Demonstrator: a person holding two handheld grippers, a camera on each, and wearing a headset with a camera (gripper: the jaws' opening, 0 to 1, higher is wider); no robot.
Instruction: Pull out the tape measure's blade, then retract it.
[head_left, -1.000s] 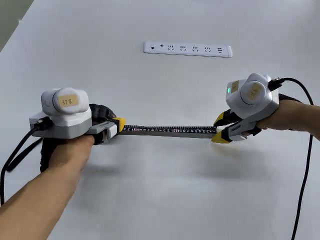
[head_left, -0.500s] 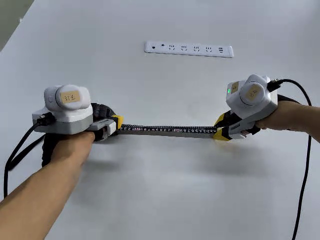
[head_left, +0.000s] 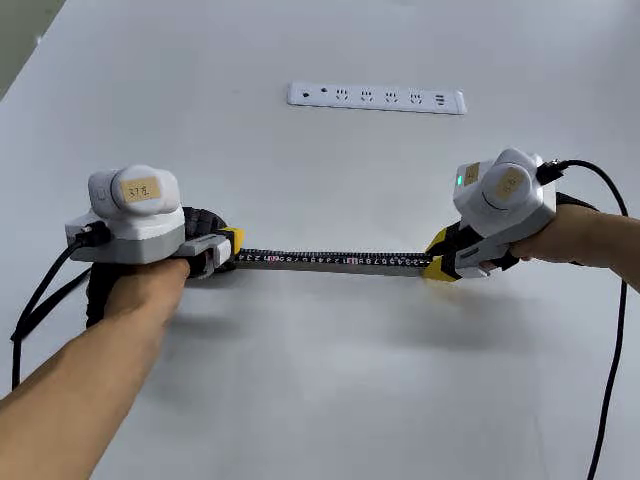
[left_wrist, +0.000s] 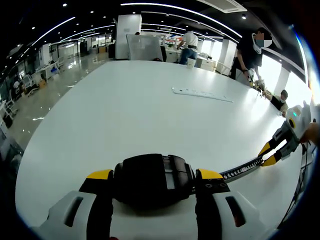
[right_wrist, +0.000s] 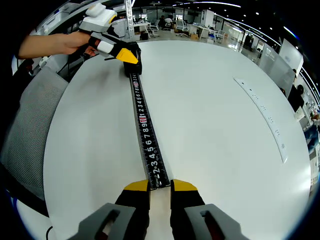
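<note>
My left gripper (head_left: 226, 250) is shut on the black tape measure case (left_wrist: 152, 179), which fills the gap between its yellow-tipped jaws (left_wrist: 155, 175). The blade (head_left: 335, 260) runs out flat over the white table to my right gripper (head_left: 438, 258), shut on the blade's end. In the right gripper view the blade (right_wrist: 146, 140) stretches from my right gripper (right_wrist: 160, 186) away to the case (right_wrist: 133, 65) held by the left gripper (right_wrist: 122, 54). The left gripper view shows the blade (left_wrist: 242, 170) leading to the right gripper (left_wrist: 267, 155).
A white power strip (head_left: 376, 98) lies at the far side of the white table (head_left: 330, 400), also lying in the left gripper view (left_wrist: 202, 94). Black cables (head_left: 608, 340) trail from both grippers. People stand beyond the table's far edge (left_wrist: 250, 50). A grey chair (right_wrist: 25, 135) sits beside the table.
The right gripper has closed onto the blade's end and dropped slightly. The left gripper and case have barely moved; the blade's drawn-out length looks the same.
</note>
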